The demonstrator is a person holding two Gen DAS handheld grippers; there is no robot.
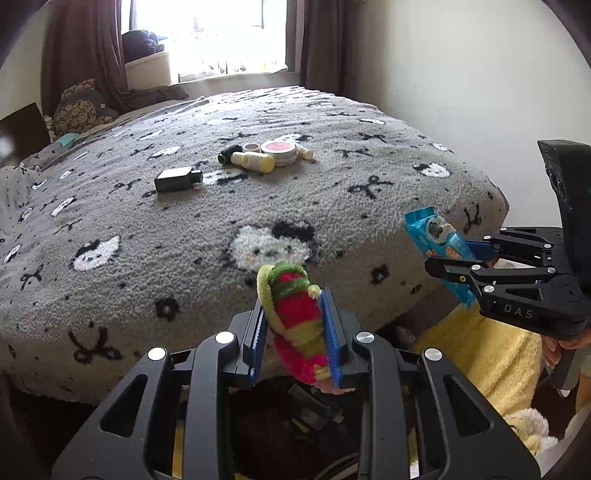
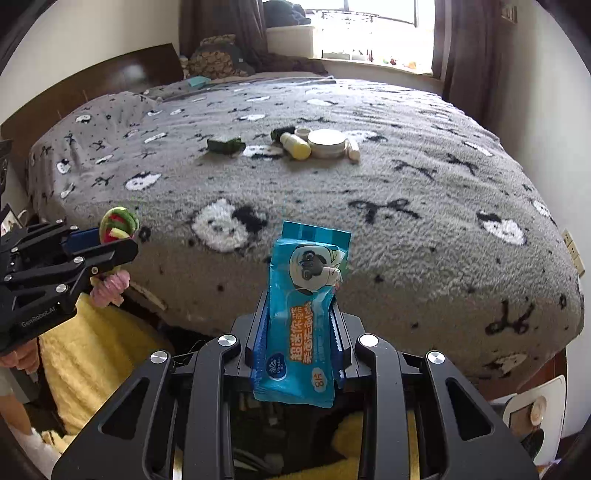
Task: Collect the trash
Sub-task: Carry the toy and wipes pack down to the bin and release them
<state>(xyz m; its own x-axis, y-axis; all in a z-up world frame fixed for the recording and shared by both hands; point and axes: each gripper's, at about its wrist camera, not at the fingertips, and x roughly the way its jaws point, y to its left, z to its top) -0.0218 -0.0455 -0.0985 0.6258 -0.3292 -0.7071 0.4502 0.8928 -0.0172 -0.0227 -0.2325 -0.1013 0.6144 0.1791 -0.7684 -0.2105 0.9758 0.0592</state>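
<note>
The left gripper [image 1: 295, 332] is clenched on a fuzzy red, green and yellow chenille twist [image 1: 295, 317], whose looped top stands above the blue pads [image 1: 330, 332] and whose pink end hangs below them. The right gripper [image 2: 299, 332] is clamped on a blue wet-wipe packet [image 2: 306, 314] with a cartoon pug on it; the packet stands upright between the fingers, its crimped top tilted slightly right. Each claw shows in the other's view: the right one at the right edge of the left view, with a hand [image 1: 565, 343] under it, the left one at the left edge of the right view.

Both grippers hang just off the near edge of the bed [image 1: 147, 229], over a yellow fluffy blanket [image 2: 92, 354] lying below. The bed's grey fleece cover bears white cat faces and black bows. Far up the cover, well apart from both claws, lies a cluster: a dark rectangular bottle [image 1: 177, 179] to the left, then a yellow tube [image 1: 255, 160], a round tin [image 1: 279, 150] with a pinkish lid, and a few smaller pieces too small to identify. Beyond are curtains [image 1: 85, 51] and a bright window [image 1: 207, 33].
</note>
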